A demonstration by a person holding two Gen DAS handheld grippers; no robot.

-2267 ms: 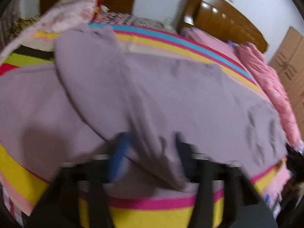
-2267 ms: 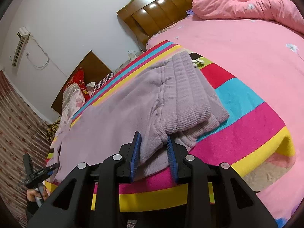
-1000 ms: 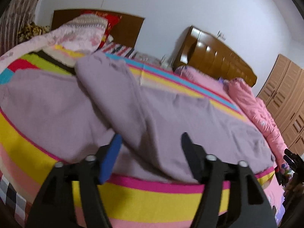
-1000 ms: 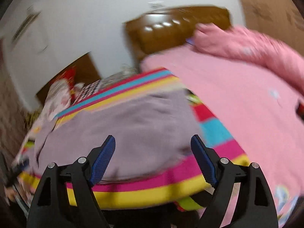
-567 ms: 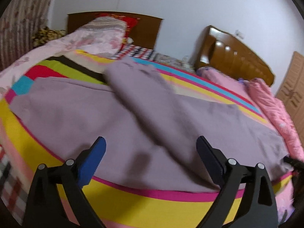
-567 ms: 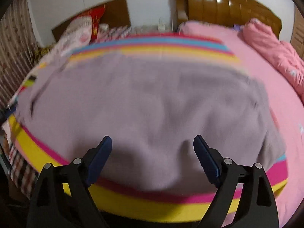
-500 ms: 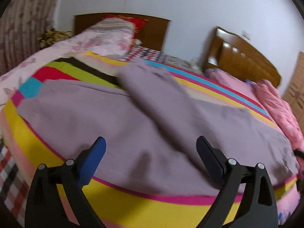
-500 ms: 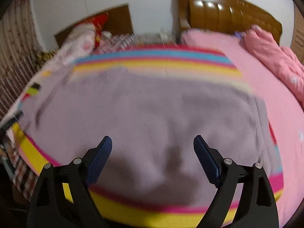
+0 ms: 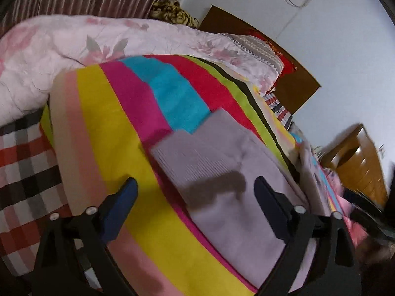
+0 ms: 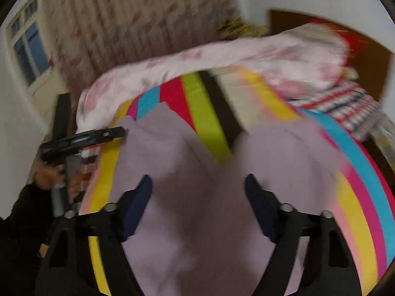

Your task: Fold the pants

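Note:
The lilac pants [image 9: 222, 187] lie along the bright striped blanket [image 9: 118, 113]. In the left wrist view their two ribbed cuffs [image 9: 190, 155] lie side by side, one a little further out. My left gripper [image 9: 195, 188] hangs just above the cuffs, its jaws wide and closing with nothing pressed between them. In the blurred right wrist view my right gripper [image 10: 198, 185] hovers over the pants [image 10: 197, 227] further along the legs. Its jaws are closing and the pads stand clear of the cloth. At that view's left, a hand [image 10: 49, 177] holds my left gripper [image 10: 121, 131] by the cuffs.
A pale floral quilt [image 9: 98, 39] is heaped along the blanket's far side. A red, black and white checked sheet [image 9: 22, 162] shows at the bed's edge. A striped curtain [image 10: 123, 24], a window [image 10: 27, 49] and two wooden headboards [image 9: 291, 86] [image 9: 358, 162] stand beyond.
Both grippers were shut on the pants at first, then let go and opened. Since then both have swung fast along the pants to the cuff end, rolling as they went.

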